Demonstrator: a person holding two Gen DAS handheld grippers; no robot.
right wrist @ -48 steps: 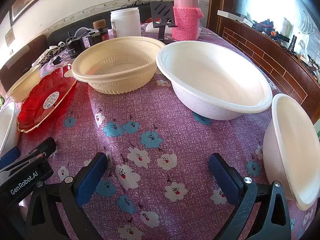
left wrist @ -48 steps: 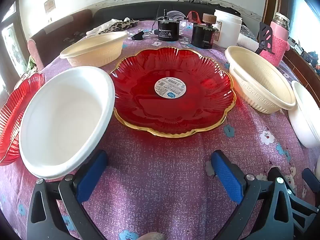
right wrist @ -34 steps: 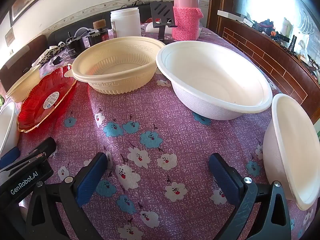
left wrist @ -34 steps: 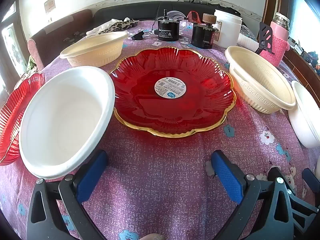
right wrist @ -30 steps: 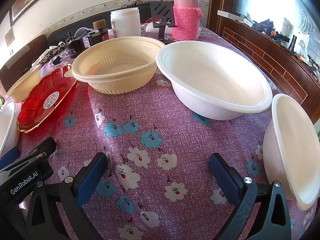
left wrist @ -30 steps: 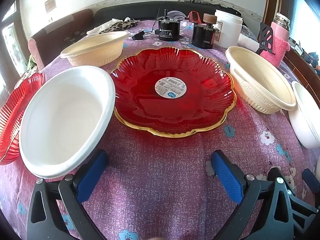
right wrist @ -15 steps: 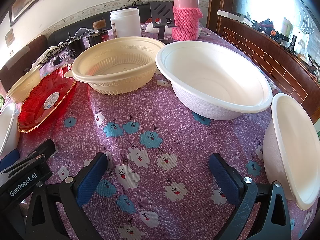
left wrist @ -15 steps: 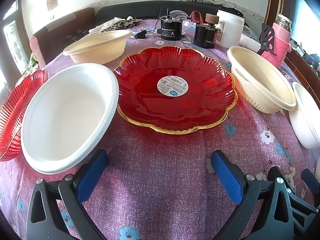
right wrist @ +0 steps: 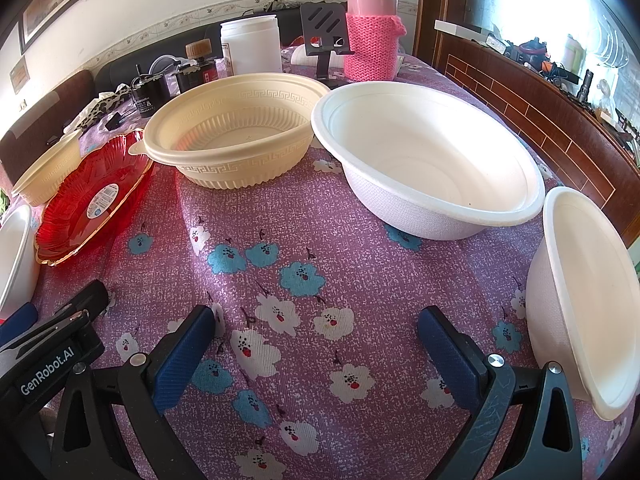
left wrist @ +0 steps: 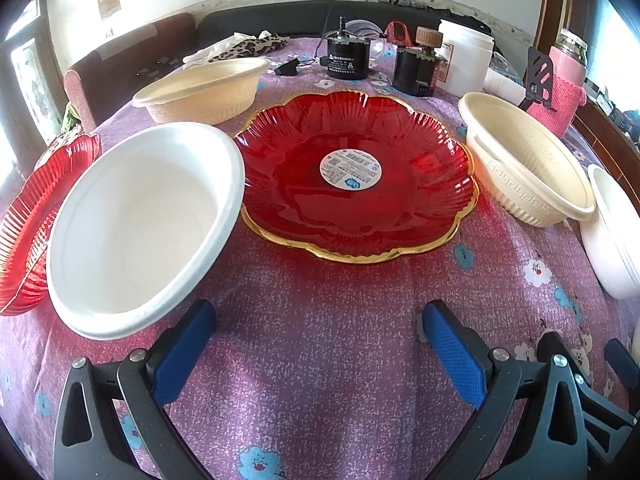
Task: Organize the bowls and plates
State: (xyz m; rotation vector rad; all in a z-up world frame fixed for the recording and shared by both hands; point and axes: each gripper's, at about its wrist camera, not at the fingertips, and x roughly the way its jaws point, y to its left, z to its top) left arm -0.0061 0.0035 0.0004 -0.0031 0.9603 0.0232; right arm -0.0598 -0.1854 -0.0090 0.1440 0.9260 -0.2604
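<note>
Red plate (left wrist: 356,176): gold-rimmed, round sticker at ctr, flat on desk (left wrist: 320,352), straight ahead of left tool.
White bowl L (left wrist: 140,220): just left of red plate, rims nearly touching; upright, looks empty.
2nd red plate (left wrist: 28,216): far left edge, partly behind white bowl L.
Cream bowl far (left wrist: 204,88): behind white bowl L, apart from red plate.
Cream bowl R (right wrist: 236,132): w/ key-pattern band, between red plate & big white bowl; its rim tab close to plate edge.
Big white bowl (right wrist: 428,160): right of cream bowl R, rims close.
White bowl edge (right wrist: 580,292): near right side of desk, beside right tool's finger.
Left tool (left wrist: 316,340): released, blue pads wide apart, nothing between, over bare cloth short of red plate.
Right tool (right wrist: 316,340): released too, pads spread, holding nothing, over flowered cloth.
Back of desk: pink flask (right wrist: 372,28), white jar (right wrist: 251,44), dark jars (left wrist: 345,63).
</note>
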